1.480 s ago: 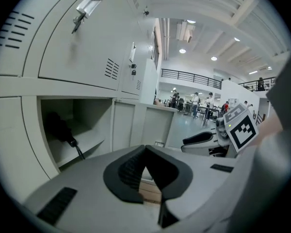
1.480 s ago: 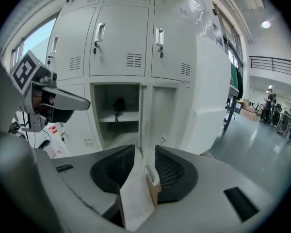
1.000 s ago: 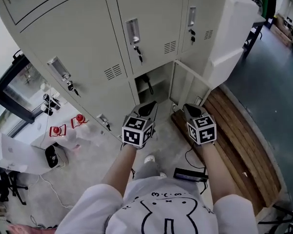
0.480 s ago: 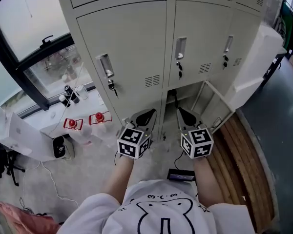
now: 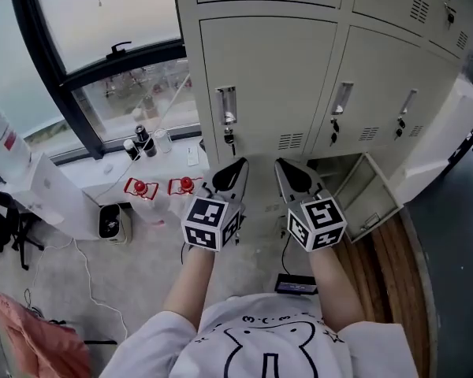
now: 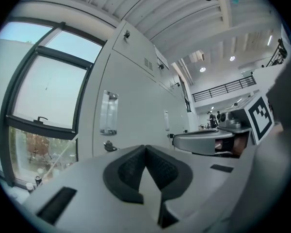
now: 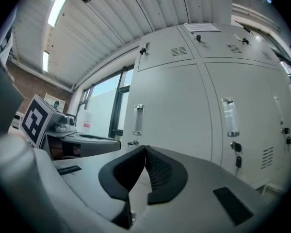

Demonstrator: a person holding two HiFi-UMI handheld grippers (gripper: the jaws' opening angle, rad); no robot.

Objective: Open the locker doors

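Beige lockers [image 5: 276, 77] stand in front of me. The left middle door has a clear handle [image 5: 226, 105] with a key [image 5: 229, 138] below it. The neighbouring door has its own handle [image 5: 340, 99] and key [image 5: 333, 138]. A bottom locker door [image 5: 374, 199] at the right hangs open. My left gripper [image 5: 235, 166] is shut and empty, a short way in front of the left door. My right gripper [image 5: 282, 166] is beside it, also shut and empty. In the left gripper view the handle [image 6: 108, 113] lies beyond the shut left gripper [image 6: 145, 147]. The right gripper [image 7: 145, 147] faces two handles [image 7: 137, 119].
A window with a black frame [image 5: 102, 61] is at the left, above a white ledge with bottles [image 5: 142, 142]. Two red-capped items [image 5: 140, 187] and a black device [image 5: 114, 221] lie on the floor. A black box [image 5: 296, 284] sits by my feet. A wooden bench [image 5: 394, 250] runs along the right.
Both grippers have risen, still side by side and shut. My view has swung up and left: the middle-row doors and window now fill the frame, and the open bottom locker has slid to the right.
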